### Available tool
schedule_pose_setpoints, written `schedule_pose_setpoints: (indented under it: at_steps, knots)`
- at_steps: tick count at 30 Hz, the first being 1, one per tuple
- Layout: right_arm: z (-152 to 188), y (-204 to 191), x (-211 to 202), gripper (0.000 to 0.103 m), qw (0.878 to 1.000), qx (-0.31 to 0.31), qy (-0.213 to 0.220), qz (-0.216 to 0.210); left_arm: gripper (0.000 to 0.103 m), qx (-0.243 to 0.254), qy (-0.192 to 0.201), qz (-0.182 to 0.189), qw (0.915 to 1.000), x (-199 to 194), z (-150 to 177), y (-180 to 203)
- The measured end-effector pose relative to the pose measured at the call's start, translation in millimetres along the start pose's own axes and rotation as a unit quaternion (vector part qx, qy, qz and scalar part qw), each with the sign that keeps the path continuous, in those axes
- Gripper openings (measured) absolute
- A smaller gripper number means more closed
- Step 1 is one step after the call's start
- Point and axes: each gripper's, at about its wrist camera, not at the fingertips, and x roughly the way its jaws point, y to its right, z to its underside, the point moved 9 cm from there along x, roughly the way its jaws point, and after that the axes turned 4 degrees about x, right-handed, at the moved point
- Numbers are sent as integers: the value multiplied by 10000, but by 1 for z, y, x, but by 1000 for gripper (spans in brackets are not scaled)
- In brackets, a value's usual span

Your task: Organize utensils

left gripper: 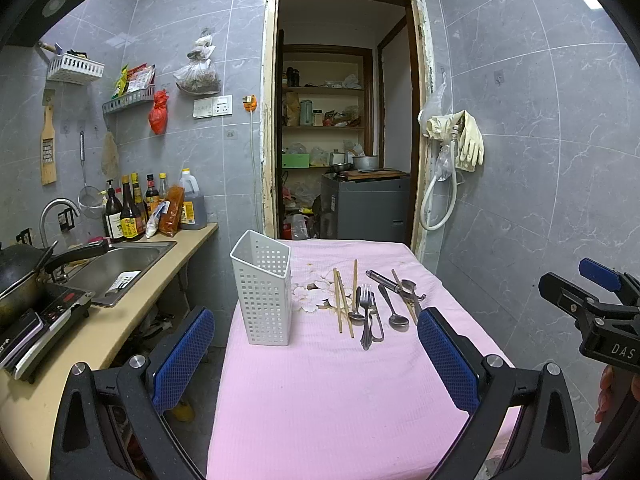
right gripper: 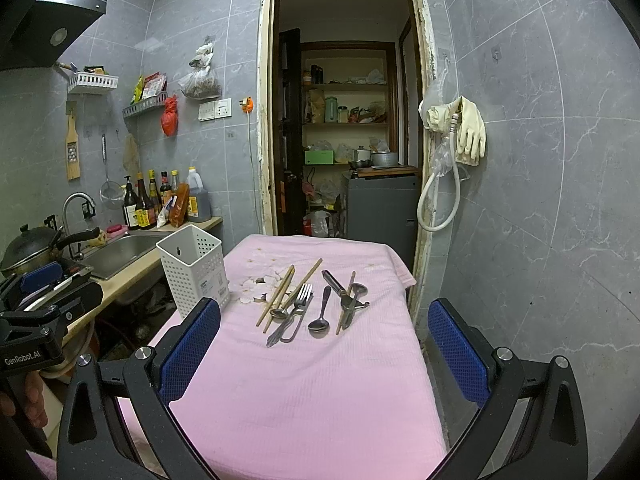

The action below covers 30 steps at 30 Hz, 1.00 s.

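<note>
Grey marbled wall tiles, open pantry doorway.

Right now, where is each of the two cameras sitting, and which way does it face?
Left wrist view: on the left gripper, open, facing the pink table and doorway; the right gripper shows at its right edge.
Right wrist view: on the right gripper, open, facing likewise; the left gripper shows at its left edge.
Shared: white basket, fork, chopsticks.

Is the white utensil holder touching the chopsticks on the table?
Apart. The left wrist view shows a strip of bare pink cloth between the utensil holder and the nearest chopsticks; the right wrist view shows the same gap.
</note>
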Motion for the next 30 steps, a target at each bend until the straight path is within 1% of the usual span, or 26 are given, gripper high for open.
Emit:
schedule_pose_setpoints:
  at_steps: [11, 20, 24, 25, 30]
  knots:
    - [1, 1, 0, 102, 10000, -1, -14, 2, 102, 8, 2, -7, 10000, 1, 1, 0]
    - [0, 4, 2, 102, 10000, 25, 8, 60, 102, 34, 18, 55, 10000, -1, 0, 7]
    - [-6, 5, 9, 102, 9998, -17, 72, 163, 102, 61, 84, 102, 9999, 6, -4, 10]
    - [-9, 5, 11, 102, 9998, -30, 93, 178, 102, 67, 102, 115, 9999, 13, -6, 8]
    - [-30, 10, 25, 102, 9993, -77, 252, 263, 102, 50, 245, 167, 9995, 33, -25, 6]
